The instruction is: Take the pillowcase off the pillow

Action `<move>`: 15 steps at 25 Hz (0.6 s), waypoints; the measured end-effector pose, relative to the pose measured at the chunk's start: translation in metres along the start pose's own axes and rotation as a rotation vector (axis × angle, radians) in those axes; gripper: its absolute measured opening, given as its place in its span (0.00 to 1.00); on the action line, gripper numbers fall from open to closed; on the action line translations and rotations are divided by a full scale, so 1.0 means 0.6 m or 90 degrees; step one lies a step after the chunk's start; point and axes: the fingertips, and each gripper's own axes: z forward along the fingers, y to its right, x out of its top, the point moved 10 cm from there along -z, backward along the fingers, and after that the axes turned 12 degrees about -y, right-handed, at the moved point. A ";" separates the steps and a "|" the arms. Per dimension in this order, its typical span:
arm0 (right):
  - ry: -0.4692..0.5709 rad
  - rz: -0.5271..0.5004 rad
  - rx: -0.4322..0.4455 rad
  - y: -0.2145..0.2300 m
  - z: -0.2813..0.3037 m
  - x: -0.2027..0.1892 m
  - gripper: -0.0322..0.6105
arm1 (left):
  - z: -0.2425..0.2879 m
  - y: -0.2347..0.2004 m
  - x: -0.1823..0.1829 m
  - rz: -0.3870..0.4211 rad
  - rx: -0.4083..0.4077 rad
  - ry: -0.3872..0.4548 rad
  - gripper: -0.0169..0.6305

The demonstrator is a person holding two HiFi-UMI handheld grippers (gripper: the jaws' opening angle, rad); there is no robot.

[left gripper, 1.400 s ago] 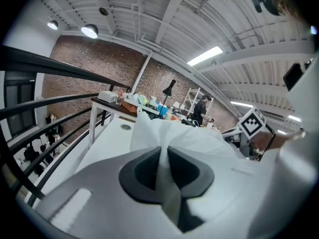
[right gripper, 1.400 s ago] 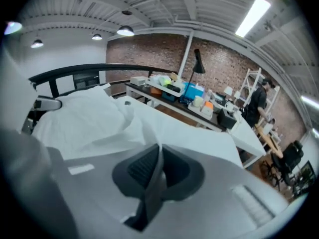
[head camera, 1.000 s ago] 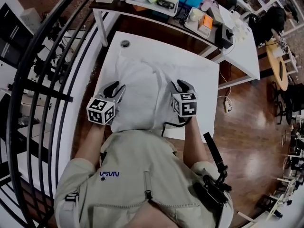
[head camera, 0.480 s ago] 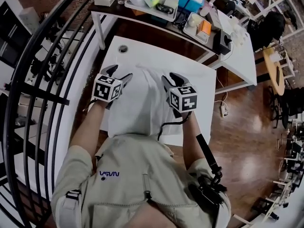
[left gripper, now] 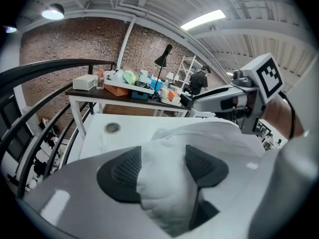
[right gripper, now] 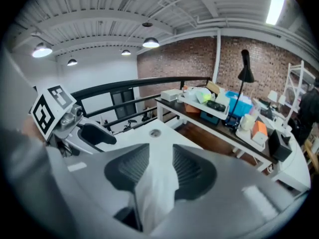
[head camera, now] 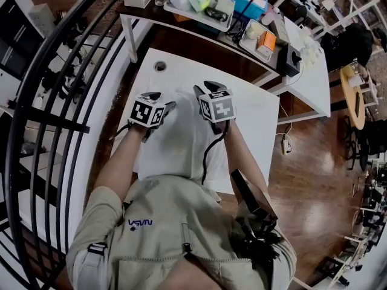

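Since a second ago both my tools have travelled up the white table [head camera: 257, 116] toward the round hole [head camera: 159, 66] in its far corner. Back then they sat well apart, far from the hole, one on each long side of the pillowcase [head camera: 178, 144]. Now they stand close together at the end of the cloth nearest the hole.

The pillowcase lies lengthwise on the table, running from my chest toward the hole, and its far edge stops short of it.

My left gripper [head camera: 162, 100] is the nearer one to the hole. Its jaws have just been opening and now stand wide, with a crumpled bulge of the pillowcase filling the gap between the pads.

My right gripper [head camera: 205, 88] is beside it, on the side away from the hole. Its jaws have also just been opening a little, yet they stand narrow and pinch a thin upright fold of the pillowcase.
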 end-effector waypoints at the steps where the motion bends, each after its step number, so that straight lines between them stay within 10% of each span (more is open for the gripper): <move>1: -0.017 -0.005 0.005 -0.001 0.010 0.002 0.28 | 0.002 0.001 -0.003 -0.001 -0.002 -0.004 0.46; 9: -0.198 -0.067 0.036 -0.018 0.089 -0.017 0.32 | 0.019 0.058 -0.040 0.127 0.002 -0.046 0.12; 15: -0.255 -0.072 0.080 -0.032 0.091 -0.041 0.28 | -0.027 0.113 -0.066 0.188 0.005 0.002 0.07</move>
